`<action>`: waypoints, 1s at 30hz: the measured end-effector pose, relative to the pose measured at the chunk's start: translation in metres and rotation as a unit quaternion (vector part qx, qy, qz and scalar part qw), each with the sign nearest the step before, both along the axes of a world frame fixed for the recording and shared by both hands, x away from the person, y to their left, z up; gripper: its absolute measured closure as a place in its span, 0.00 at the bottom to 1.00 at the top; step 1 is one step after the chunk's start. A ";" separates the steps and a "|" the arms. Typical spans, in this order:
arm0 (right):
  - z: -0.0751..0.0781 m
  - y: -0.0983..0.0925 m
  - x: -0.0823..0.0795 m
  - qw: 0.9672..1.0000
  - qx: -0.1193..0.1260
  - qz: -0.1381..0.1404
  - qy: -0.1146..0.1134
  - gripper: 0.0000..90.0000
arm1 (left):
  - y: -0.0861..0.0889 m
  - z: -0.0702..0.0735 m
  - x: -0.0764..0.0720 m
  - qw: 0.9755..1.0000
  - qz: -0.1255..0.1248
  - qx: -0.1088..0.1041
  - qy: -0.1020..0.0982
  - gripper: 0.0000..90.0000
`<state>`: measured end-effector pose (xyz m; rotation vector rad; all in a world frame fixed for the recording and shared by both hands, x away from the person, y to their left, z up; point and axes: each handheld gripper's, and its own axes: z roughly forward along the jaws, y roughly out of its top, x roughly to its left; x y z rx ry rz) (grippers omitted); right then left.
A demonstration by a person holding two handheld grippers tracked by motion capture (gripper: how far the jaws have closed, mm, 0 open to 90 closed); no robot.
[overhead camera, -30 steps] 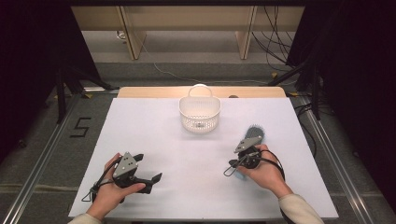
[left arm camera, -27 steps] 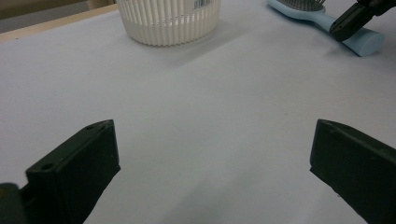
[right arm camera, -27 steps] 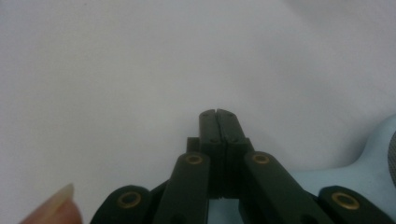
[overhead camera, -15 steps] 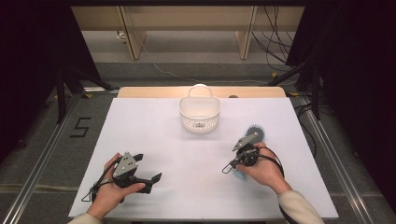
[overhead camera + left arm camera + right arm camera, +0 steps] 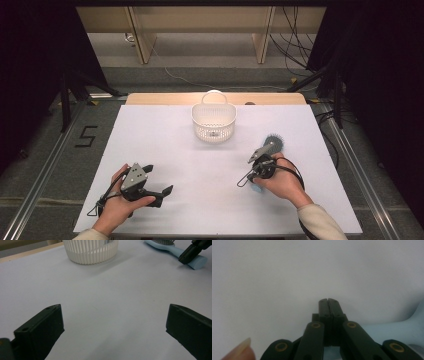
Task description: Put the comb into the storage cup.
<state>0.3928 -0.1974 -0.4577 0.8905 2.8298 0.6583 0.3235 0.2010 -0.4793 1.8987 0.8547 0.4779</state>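
The hairbrush, light blue with a round dark bristle head, lay flat on the right half of the white table, its head pointing away from me and its handle running back under my right hand. In the left gripper view I saw it at the top right, handle end nearest, with the tip of the right gripper resting at or just over the handle; I could not tell whether they touched.

I had the right gripper over the brush handle, tips aimed toward the middle of the table. Its own view showed the two black jaws pressed flat together with nothing between them, over bare table, and pale blue handle showed at the lower right edge of that view. So it was closed and empty, beside the brush rather than around it.

The white slatted basket stood upright toward the far edge of the table, well apart from the brush, to its left and farther away.

I had the left gripper low over the near left part of the table, well apart from both. Its jaws stood wide apart with bare table between them.
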 end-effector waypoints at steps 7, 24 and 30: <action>0.000 -0.002 -0.002 1.000 -0.023 0.005 0.011 1.00 | 0.000 0.000 0.000 1.000 0.000 0.000 -0.001 0.01; 0.001 -0.025 -0.012 0.997 -0.052 -0.029 0.043 1.00 | 0.000 0.001 -0.001 1.000 0.000 -0.001 0.000 0.01; 0.002 -0.037 -0.013 0.996 -0.055 -0.047 0.055 1.00 | 0.000 0.001 -0.001 1.000 0.000 -0.001 0.000 0.01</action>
